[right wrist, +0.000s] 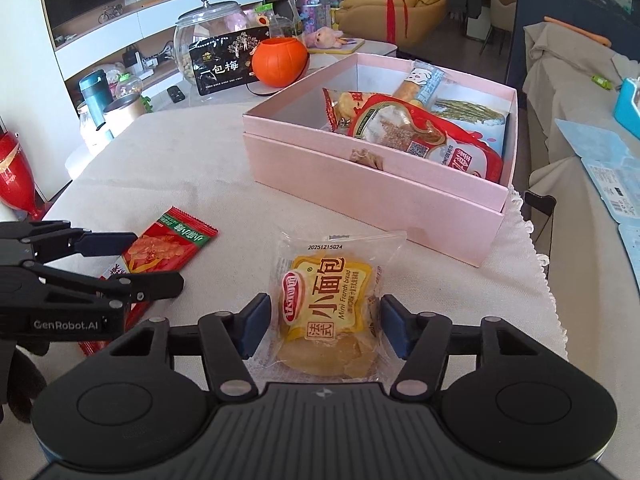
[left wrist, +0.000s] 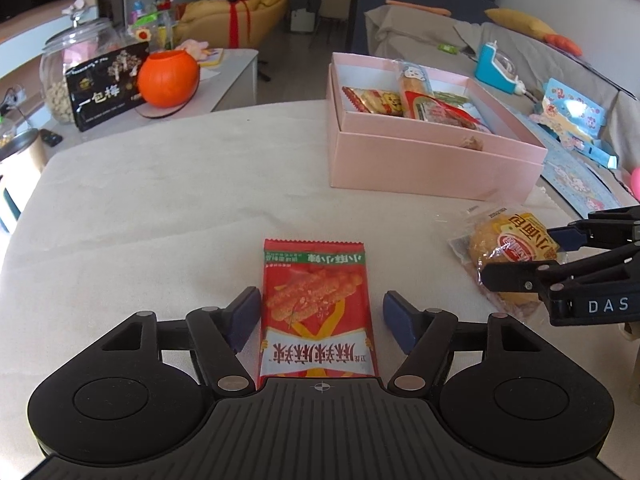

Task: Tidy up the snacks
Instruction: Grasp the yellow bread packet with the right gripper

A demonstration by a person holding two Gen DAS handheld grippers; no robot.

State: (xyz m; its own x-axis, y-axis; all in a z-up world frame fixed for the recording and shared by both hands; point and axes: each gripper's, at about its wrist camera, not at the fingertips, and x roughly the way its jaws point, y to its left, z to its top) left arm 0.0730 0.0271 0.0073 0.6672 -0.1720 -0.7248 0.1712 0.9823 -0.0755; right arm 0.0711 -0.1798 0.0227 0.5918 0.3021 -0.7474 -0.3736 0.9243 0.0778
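Two claws point down and forward at the cloth-covered bench (left wrist: 160,200), each straddling its own snack packet. Nearest in the left wrist view, the left claw (left wrist: 322,316) stands wide around a red snack packet (left wrist: 316,300), which lies flat with its long axis running straight away from the claw, along the line of the fingers; one blue pad sits just at the packet's left edge, the other a little clear of its right edge, so nothing is gripped yet. Beside it, the right claw (right wrist: 324,326) brackets a clear-wrapped mini bread packet (right wrist: 330,304), also flat and lengthwise between the fingers; its pads stand narrower, close to the crinkled wrapper on both sides, though whether they press on it cannot be told. Each packet lies directly ahead of its own claw and well apart from the other claw, so each hand is plainly nearer its own. Farther off, beyond both packets and toward the right, sits the open pink box (right wrist: 372,196), already holding several snacks, likely where these two belong
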